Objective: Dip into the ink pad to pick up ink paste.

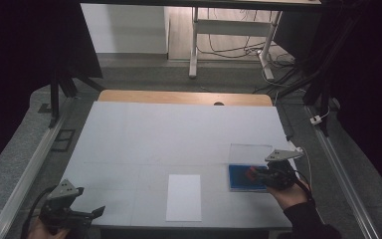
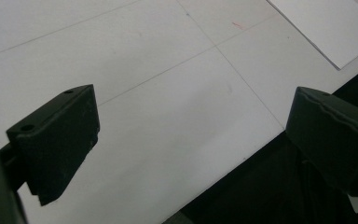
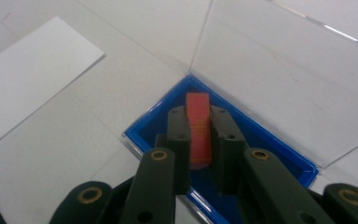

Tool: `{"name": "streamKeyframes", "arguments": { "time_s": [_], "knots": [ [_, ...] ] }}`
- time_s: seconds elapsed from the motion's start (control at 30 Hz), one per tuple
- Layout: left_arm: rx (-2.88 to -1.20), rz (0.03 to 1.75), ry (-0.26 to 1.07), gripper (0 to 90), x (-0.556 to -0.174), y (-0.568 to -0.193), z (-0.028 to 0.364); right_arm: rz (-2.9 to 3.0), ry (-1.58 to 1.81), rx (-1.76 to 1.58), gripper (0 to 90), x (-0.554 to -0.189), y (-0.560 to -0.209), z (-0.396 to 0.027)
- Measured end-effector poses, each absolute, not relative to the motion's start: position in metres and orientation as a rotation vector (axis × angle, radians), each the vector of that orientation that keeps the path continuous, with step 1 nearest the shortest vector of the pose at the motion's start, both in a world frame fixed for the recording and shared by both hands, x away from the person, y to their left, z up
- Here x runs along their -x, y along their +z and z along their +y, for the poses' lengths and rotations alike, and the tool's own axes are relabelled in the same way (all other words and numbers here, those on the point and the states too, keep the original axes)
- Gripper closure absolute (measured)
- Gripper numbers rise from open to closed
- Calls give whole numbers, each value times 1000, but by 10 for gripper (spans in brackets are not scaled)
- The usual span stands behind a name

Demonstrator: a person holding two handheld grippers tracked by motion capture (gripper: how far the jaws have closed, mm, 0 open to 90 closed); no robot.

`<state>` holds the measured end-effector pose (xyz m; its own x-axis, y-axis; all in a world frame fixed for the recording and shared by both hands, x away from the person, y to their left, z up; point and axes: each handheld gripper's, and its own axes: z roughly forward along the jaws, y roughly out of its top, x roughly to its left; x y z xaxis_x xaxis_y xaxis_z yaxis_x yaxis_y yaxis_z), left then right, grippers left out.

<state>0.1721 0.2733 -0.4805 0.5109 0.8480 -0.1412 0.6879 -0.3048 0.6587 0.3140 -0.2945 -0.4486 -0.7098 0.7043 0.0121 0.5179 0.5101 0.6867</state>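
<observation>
Your right claw [image 3: 199, 140] pinches the red block [image 3: 198, 128] over the blue case [image 3: 270, 154], its long axis running along the jaws, pointing away. Your left claw [image 2: 191, 135] stands spread above the desk [image 2: 158, 116].

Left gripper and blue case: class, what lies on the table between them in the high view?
In the high view, a white sheet of paper lies flat between the left gripper and the blue case; the remaining table is bare.
</observation>
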Motion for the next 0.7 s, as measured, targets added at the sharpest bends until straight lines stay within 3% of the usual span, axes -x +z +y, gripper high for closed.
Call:
{"name": "streamKeyframes", "arguments": {
  "time_s": [0.7],
  "knots": [
    [-2089,1226,292,37,-177,-480,272,2450,963,-1069,804,-315,-453,-295]
  ]
}}
